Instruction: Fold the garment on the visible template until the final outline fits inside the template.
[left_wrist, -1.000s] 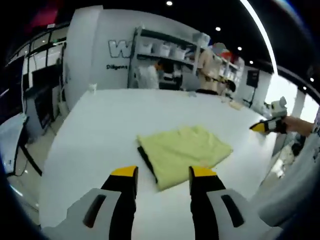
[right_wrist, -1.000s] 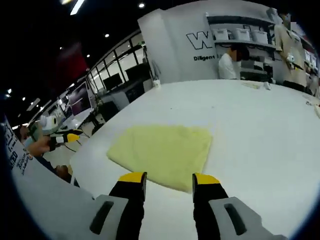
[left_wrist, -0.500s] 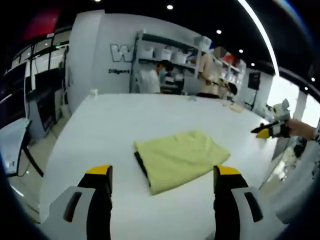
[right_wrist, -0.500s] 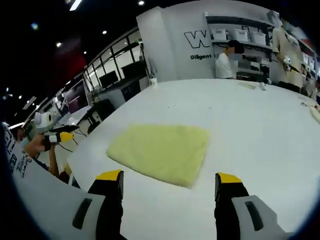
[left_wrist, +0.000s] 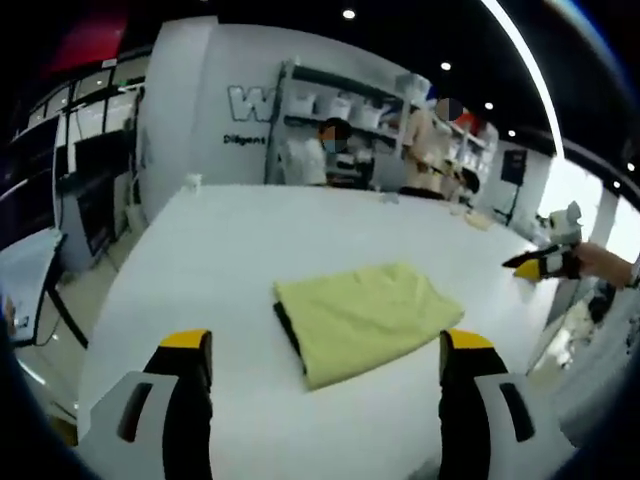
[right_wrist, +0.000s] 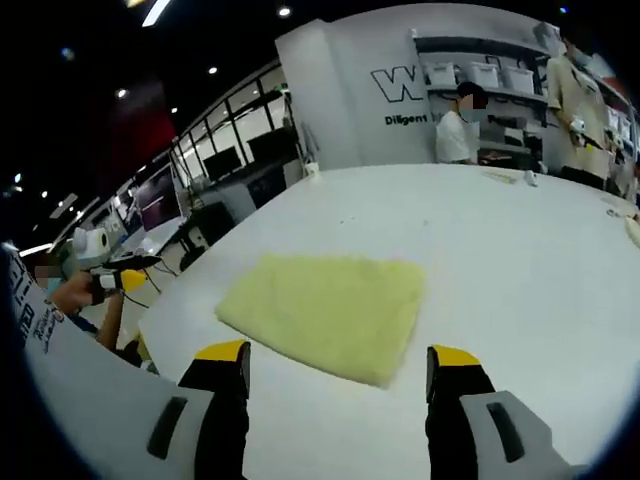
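A folded pale yellow garment (left_wrist: 362, 318) lies on the white table (left_wrist: 220, 250), with a dark strip of the template (left_wrist: 288, 332) showing along its left edge. My left gripper (left_wrist: 318, 350) hovers open just short of the garment, nothing between its jaws. In the right gripper view the same garment (right_wrist: 325, 310) lies flat ahead of my right gripper (right_wrist: 335, 362), which is also open and empty. The right gripper (left_wrist: 540, 264), held by a hand, shows at the far right of the left gripper view. The left gripper (right_wrist: 118, 273) shows at the left of the right gripper view.
The white table (right_wrist: 520, 260) stretches wide around the garment. Small items (left_wrist: 470, 215) lie near its far edge. Shelves with bins (left_wrist: 340, 105) and people (left_wrist: 305, 155) stand behind it. Desks with monitors (right_wrist: 200, 175) line the side.
Both grippers' jaws have spread from narrow to wide over the last second. The garment has stayed in place; both views shifted slightly.
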